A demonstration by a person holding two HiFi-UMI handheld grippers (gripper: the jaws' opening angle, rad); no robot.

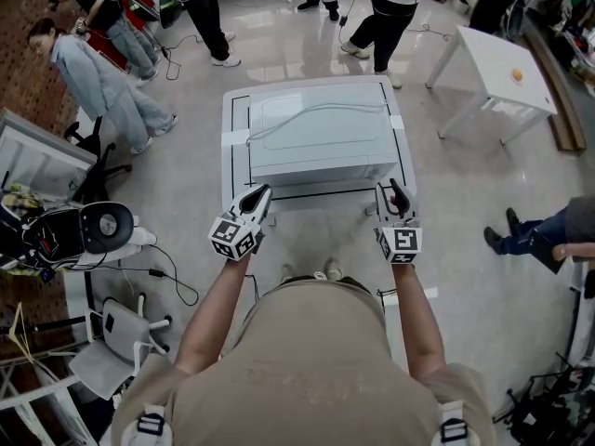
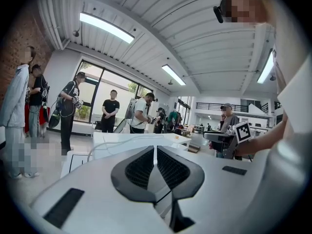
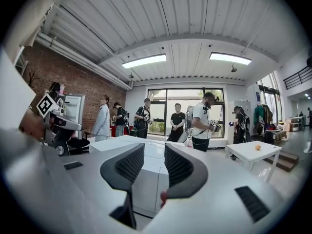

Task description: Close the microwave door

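The white microwave (image 1: 321,133) sits on a white table (image 1: 237,119), seen from above; its front face is hidden and no door leaf sticks out past the front. A white cable (image 1: 307,114) lies across its top. My left gripper (image 1: 261,193) hovers at the front left corner, jaws together with nothing between them. My right gripper (image 1: 391,191) is at the front right corner, jaws a little apart and empty. In the right gripper view the microwave (image 3: 148,177) stands just beyond the jaws (image 3: 154,155). The left gripper view shows its top (image 2: 131,139) past the closed jaws (image 2: 155,150).
Several people stand on the floor behind the table (image 1: 112,82). A second white table (image 1: 507,63) with an orange ball is at the back right. Chairs and gear (image 1: 93,230) crowd the left side; a person's legs (image 1: 535,235) are at the right.
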